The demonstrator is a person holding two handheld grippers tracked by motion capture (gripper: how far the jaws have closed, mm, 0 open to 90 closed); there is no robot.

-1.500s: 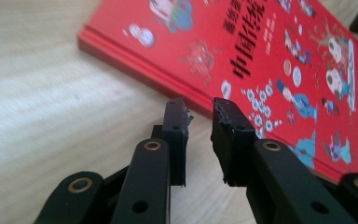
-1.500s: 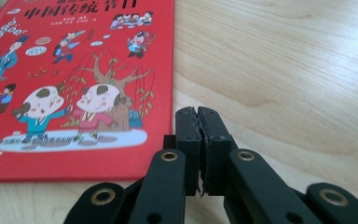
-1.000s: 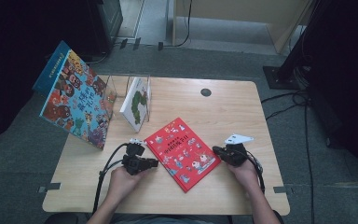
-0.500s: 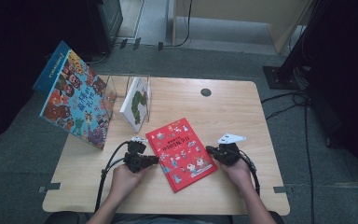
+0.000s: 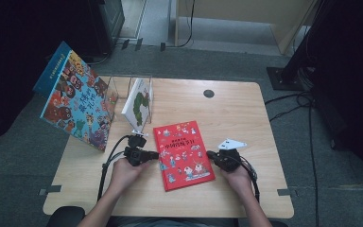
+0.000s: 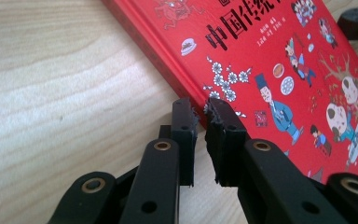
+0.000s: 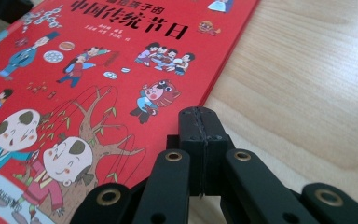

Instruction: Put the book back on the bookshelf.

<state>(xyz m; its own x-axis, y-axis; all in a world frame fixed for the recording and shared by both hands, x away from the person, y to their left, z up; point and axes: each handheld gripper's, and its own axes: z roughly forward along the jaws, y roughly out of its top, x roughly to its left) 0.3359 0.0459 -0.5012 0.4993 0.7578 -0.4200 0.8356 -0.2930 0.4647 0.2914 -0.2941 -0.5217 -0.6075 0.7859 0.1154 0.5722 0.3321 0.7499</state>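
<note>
A red picture book (image 5: 182,153) lies flat on the wooden table (image 5: 246,123), near its front. My left gripper (image 5: 156,154) points at the book's left edge. In the left gripper view its jaws (image 6: 200,108) have just been closing; a narrow gap remains, nothing is between them, and the tips are at the red cover's (image 6: 270,51) edge. My right gripper (image 5: 210,154) is at the book's right edge. In the right gripper view its pads (image 7: 199,114) are pressed together with nothing in them, right beside the cover (image 7: 98,70).
A large colourful book (image 5: 75,101) leans at the table's left edge. Beside it, a clear stand (image 5: 123,92) holds a white and green book (image 5: 139,104). A black round plug (image 5: 209,93) sits at the back. Cables trail from both grippers towards the front edge.
The right gripper has moved left up to the book's right edge. The red book has turned to lie squarer to the table. The left gripper has stayed at its left edge.
</note>
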